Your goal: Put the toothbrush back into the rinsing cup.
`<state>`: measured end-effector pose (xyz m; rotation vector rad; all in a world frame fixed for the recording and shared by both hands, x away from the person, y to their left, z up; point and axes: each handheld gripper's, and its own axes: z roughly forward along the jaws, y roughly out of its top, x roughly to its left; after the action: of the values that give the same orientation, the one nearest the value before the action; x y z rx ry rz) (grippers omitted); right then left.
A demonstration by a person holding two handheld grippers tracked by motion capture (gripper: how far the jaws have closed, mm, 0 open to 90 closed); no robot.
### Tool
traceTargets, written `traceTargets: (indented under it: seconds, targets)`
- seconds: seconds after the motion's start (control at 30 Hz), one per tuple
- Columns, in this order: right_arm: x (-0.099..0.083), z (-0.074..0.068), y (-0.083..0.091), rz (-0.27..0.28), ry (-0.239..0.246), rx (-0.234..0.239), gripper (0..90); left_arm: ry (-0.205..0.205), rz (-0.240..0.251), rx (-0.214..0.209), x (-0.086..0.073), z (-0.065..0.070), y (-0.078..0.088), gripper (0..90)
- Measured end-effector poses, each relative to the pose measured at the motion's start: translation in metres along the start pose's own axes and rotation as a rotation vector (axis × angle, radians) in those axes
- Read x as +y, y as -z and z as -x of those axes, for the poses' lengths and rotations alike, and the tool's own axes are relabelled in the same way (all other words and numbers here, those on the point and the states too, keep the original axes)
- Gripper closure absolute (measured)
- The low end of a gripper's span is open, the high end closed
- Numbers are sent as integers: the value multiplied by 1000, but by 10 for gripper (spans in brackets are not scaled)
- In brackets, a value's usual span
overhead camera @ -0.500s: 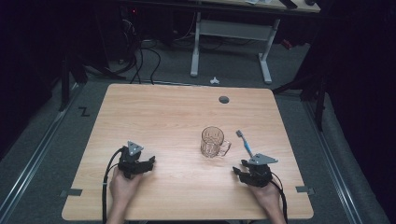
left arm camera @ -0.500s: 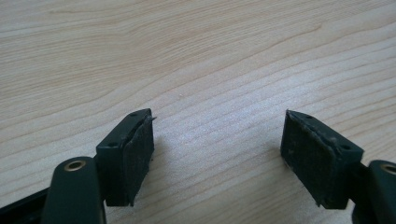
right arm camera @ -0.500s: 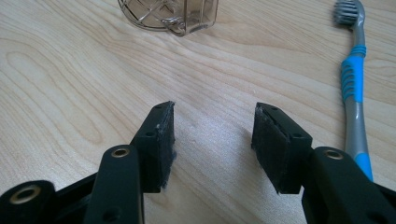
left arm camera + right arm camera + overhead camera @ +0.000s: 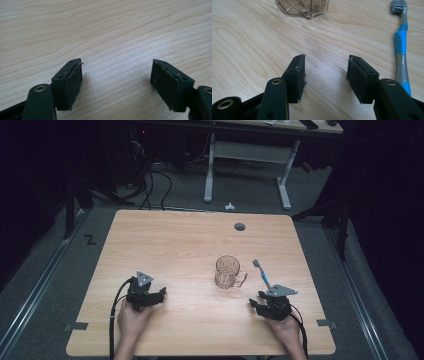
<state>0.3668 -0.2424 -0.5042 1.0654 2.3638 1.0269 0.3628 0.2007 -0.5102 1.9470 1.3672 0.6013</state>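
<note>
A clear glass mug (image 4: 229,271) stands upright right of the table's middle, its handle turned right. A grey and blue toothbrush (image 4: 262,273) lies flat just right of it, bristles at the far end. My right gripper (image 4: 256,303) rests low near the front right, open and empty. In the right gripper view the gripper (image 4: 326,61) points at bare wood, with the mug (image 4: 304,7) ahead and the toothbrush (image 4: 401,45) off to the right. My left gripper (image 4: 161,293) sits at the front left, and in its own view (image 4: 117,66) the jaws stand wide apart over bare wood.
The wooden table (image 4: 170,240) has a round grey cable hole (image 4: 240,226) near its far edge. Beyond it a white desk frame (image 4: 245,157) and dark cables (image 4: 150,185) stand on the grey floor. Metal rails run along the floor on both sides.
</note>
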Motion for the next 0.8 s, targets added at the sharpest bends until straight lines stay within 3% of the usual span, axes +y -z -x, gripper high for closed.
traceTargets:
  seconds: [0.8]
  targets:
    - [0,0,0,7,-32,-19,559,-1,-1,-2,0,0,0,263]
